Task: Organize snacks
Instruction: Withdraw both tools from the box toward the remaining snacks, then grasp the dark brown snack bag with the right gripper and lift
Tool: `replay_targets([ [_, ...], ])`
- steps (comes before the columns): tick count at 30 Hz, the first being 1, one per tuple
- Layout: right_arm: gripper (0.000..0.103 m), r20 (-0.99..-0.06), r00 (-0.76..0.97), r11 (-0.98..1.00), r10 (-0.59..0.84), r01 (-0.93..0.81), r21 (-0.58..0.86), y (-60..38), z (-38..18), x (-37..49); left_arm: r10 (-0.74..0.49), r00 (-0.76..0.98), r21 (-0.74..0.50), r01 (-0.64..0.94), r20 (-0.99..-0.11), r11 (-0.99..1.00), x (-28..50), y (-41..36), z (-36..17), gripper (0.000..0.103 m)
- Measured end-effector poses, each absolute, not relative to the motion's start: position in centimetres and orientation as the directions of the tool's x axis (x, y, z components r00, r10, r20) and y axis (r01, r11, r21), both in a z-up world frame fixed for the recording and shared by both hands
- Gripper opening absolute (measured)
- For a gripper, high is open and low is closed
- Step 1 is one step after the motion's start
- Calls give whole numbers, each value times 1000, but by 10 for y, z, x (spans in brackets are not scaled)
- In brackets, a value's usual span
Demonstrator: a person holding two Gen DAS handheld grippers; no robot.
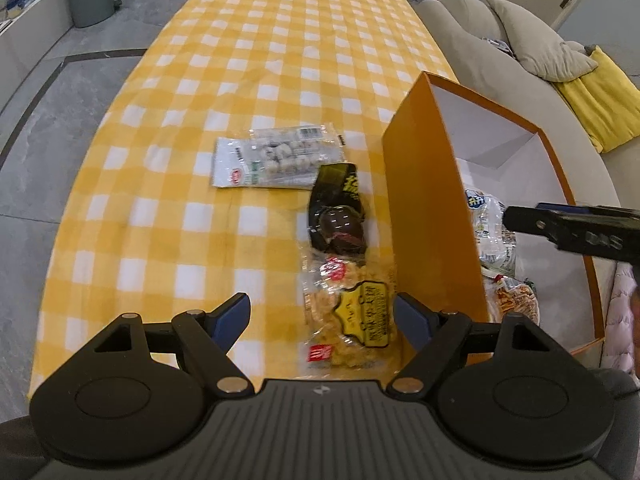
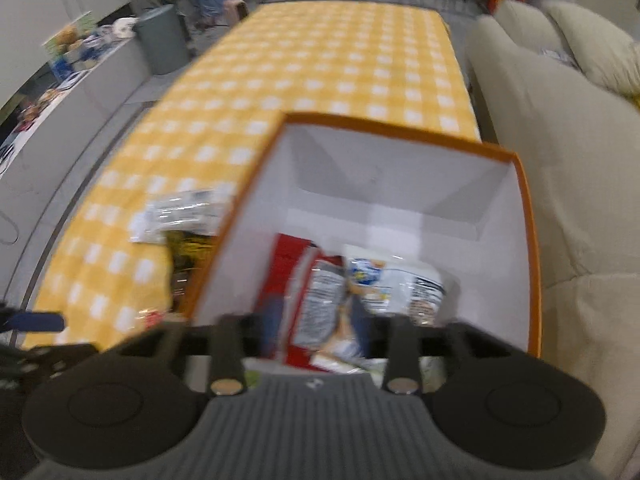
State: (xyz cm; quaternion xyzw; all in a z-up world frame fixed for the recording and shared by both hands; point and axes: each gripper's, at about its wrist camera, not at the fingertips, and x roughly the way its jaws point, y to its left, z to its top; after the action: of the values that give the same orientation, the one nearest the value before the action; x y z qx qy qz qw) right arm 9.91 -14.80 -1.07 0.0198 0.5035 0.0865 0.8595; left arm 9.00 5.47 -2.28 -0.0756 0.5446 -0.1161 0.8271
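Left tool (image 1: 322, 320) hangs released, its blue-padded jaws spread wide just above the clear yellow-labelled snack pack (image 1: 352, 324) lying on the bench (image 1: 160, 200). Ahead of that pack lies a dark wrapped snack (image 1: 338, 212), and beyond it a pale packet (image 1: 276, 158). The orange box (image 1: 432, 216) stands just to the tool's right.

To do this pick well, I judge the left tool should come straight down so both pads straddle the crinkly pack across its narrow width, clear of the box wall and the dark snack touching its far end, then close gently; the film looks slippery.

Right tool (image 2: 312, 320) is over the box interior, its fingers set close on either side of a red-and-white packet (image 2: 316, 304). Blur prevents telling whether they grip it or have let go.

Only the right wrist view shows the box floor, with a blue-and-white bag (image 2: 396, 284) beside the red one. Only the left wrist view shows the three snacks outside sharply, and the right tool seen side-on over the box.
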Motion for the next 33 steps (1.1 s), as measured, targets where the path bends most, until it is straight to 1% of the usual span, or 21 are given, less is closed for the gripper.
replay_targets([
  [2,55,-856,486,980,178,-165,110,-132,2,89,-269,382,-252,96,-884,963,88,64,-23,95],
  [4,63,-851,492,976,186,-194,101,-117,11,83,-262,393,-257,68,-881,964,87,74,-22,95],
  [6,85,-841,512,976,173,-206,75,-101,18,78,-268,404,-277,37,-874,960,87,87,-21,95],
  [8,89,-835,528,975,155,-216,45,-86,23,77,-277,409,-298,11,-870,954,87,99,-21,95],
  [10,93,-834,529,974,154,-224,37,-75,24,79,-273,415,-312,-27,-868,950,89,114,-21,95],
  [11,97,-834,530,973,155,-227,37,-68,25,81,-269,417,-314,-42,-868,948,91,120,-22,95],
  [12,98,-832,532,973,156,-226,38,-63,25,84,-263,420,-315,-59,-869,947,93,128,-22,95],
  [16,100,-822,541,975,176,-212,69,-40,26,100,-236,426,-318,-132,-873,939,98,149,-24,95],
  [19,99,-824,516,963,234,-242,122,-20,23,114,-239,403,-319,-143,-883,937,105,160,-30,95],
  [21,96,-845,464,956,266,-240,169,-5,12,128,-232,381,-308,-150,-895,940,110,165,-35,95],
  [23,92,-883,399,961,248,-213,174,10,-8,143,-213,370,-289,-165,-904,943,112,168,-40,95],
  [25,92,-922,347,975,175,-190,114,22,-32,154,-166,375,-241,-163,-912,957,113,167,-42,95],
  [26,89,-943,310,981,120,-185,64,27,-47,158,-142,382,-214,-154,-913,965,112,165,-43,95],
  [27,91,-953,291,983,82,-181,30,29,-57,159,-125,385,-193,-143,-915,971,112,163,-43,95],
  [29,89,-930,366,973,-38,-199,-119,37,-66,156,-127,378,-186,-124,-917,975,112,161,-43,95],
  [30,89,-921,382,967,-80,-195,-165,40,-71,156,-139,373,-194,-114,-917,974,113,159,-44,95],
  [32,90,-908,404,962,-114,-184,-202,44,-76,157,-154,362,-204,-103,-919,974,115,157,-45,95],
  [33,89,-902,408,959,-140,-173,-227,48,-79,158,-154,357,-202,-101,-921,974,115,156,-46,95],
])
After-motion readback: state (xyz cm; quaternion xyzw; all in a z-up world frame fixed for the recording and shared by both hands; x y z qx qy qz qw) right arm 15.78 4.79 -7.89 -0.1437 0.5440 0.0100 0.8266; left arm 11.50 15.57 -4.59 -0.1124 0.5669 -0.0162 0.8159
